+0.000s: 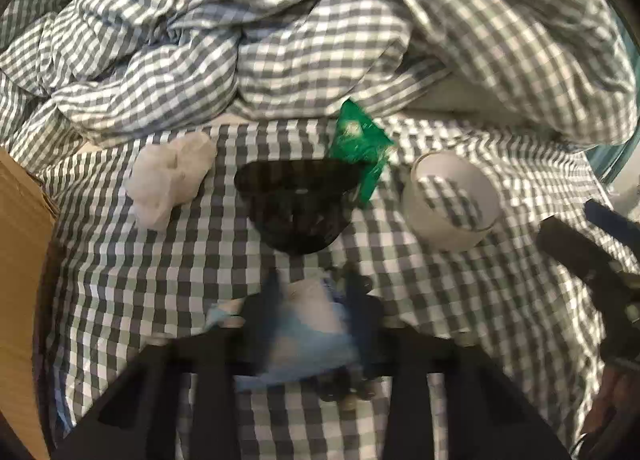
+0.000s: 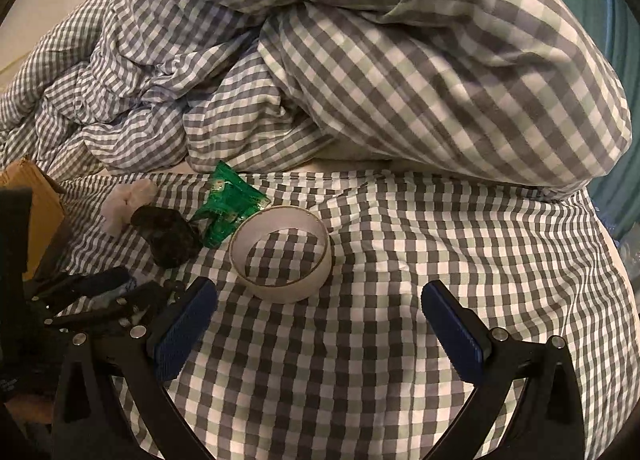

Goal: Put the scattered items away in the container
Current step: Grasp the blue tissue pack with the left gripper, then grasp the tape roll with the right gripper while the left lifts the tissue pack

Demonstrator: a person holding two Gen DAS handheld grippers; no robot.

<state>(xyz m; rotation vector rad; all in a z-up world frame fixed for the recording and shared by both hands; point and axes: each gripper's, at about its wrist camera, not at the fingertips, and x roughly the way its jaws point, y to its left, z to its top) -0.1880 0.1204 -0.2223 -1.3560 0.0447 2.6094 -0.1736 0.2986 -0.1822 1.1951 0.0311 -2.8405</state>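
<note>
Both grippers [image 1: 310, 300] [image 2: 320, 312] angled downward

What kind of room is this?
Probably a bedroom: a checked sheet covers a bed, a rumpled matching duvet is heaped behind, and a cardboard box stands alongside.

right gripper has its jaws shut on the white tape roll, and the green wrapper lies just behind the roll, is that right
Not quite. In the right wrist view the right gripper has its jaws open, and the white tape roll lies untouched on the checked sheet ahead of them. The green wrapper does lie just behind the roll.
</note>
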